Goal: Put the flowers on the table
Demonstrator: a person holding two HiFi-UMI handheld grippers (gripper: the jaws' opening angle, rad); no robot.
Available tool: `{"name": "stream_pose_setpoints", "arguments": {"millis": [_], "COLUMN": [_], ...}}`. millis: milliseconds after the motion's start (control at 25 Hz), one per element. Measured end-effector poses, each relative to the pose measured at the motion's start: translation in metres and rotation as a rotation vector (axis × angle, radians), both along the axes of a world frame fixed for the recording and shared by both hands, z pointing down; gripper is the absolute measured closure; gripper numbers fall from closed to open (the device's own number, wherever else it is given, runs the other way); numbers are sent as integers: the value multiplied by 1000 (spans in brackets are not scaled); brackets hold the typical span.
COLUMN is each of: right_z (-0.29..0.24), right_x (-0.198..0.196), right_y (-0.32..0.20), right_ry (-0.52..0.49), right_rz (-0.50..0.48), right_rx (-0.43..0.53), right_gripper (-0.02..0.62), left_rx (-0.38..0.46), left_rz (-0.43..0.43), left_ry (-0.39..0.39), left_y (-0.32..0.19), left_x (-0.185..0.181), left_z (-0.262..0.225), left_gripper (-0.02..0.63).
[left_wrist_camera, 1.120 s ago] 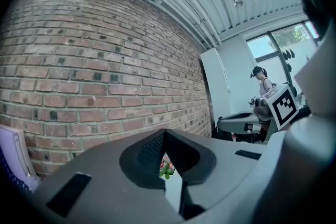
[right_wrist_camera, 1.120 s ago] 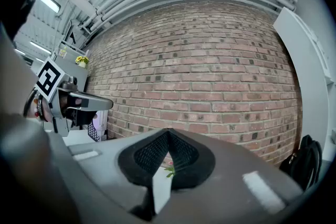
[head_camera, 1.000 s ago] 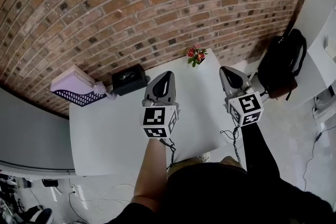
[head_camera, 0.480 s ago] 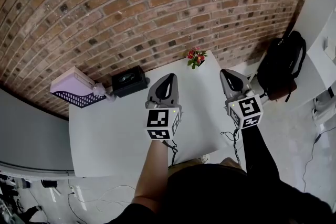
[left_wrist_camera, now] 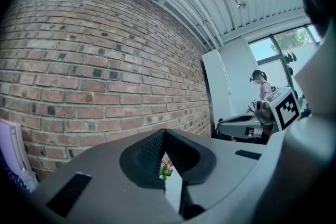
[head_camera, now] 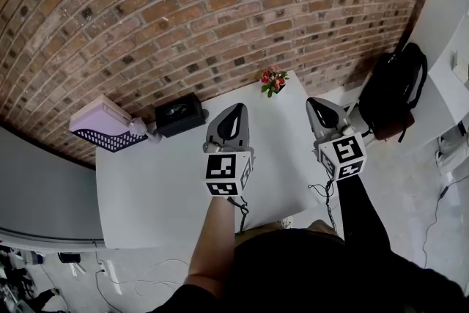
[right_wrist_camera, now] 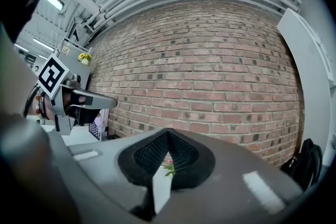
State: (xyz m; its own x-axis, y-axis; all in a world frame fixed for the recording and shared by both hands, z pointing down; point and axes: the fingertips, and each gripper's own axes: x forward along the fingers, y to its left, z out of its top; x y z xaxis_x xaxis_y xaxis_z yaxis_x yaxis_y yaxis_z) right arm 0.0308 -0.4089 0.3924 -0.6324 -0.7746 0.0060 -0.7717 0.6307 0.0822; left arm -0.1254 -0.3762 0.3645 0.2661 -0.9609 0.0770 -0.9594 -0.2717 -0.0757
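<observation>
Person is standing at a white table (head_camera: 157, 194) set against a brick wall (head_camera: 183, 4), holding both tools out level over the tabletop. Left gripper (head_camera: 233, 111) is hovering over the middle of the table, jaws pressed fully together, tips meeting, gripping nothing. Right gripper (head_camera: 317, 103) is hovering near the table's right edge, jaws likewise closed tip to tip and empty. The flowers (head_camera: 274, 78), a small pink-and-red bunch with green leaves, are sitting on the table at its far edge, close to the wall, well ahead of both grippers and roughly between their lines. In each gripper view the flowers are showing small through the hollow below the closed tips, far off and not touched. A black box (head_camera: 179, 112) is sitting at the far left of the table, with a lavender basket-like tray (head_camera: 106, 126) just beside it hanging past the corner. A black backpack (head_camera: 396, 88) is resting off to the right, away from the table.
</observation>
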Motion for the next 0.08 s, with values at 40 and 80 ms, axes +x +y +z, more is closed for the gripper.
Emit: {"name": "stream_pose_setpoints", "arguments": {"millis": [40,80], "right_z": [0,0], "right_x": [0,-1], "right_y": [0,-1], "right_ry": [1,2], "right_rz": [-2,-3], "right_rx": [-1,-2], "right_gripper": [595,595], "left_rx": [0,0], "left_rz": [3,6], "left_ry": [-1,-2], "left_y": [0,0], "left_x": [1,2], "left_z": [0,0], "left_gripper": [597,597]}}
